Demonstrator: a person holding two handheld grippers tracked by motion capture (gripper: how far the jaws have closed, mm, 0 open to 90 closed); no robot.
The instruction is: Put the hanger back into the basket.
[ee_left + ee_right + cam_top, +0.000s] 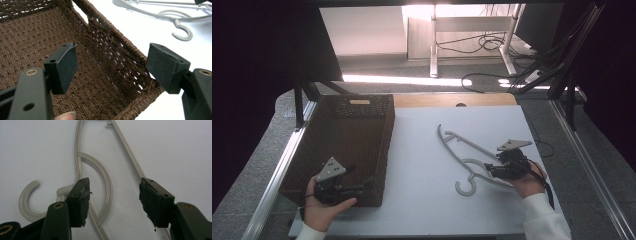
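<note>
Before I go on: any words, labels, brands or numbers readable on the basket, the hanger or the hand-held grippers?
None can be read.
Basket: a pale tag on its far wall, too small and blurred to tell if it bears text.
Hanger: plain, no marking.
Left hand-held gripper and right hand-held gripper: no lettering on the jaws.

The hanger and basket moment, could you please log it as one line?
right gripper: open, jaws straddling hanger near its hook | left gripper: open over basket wall | hanger: flat on table, not lifted
</note>
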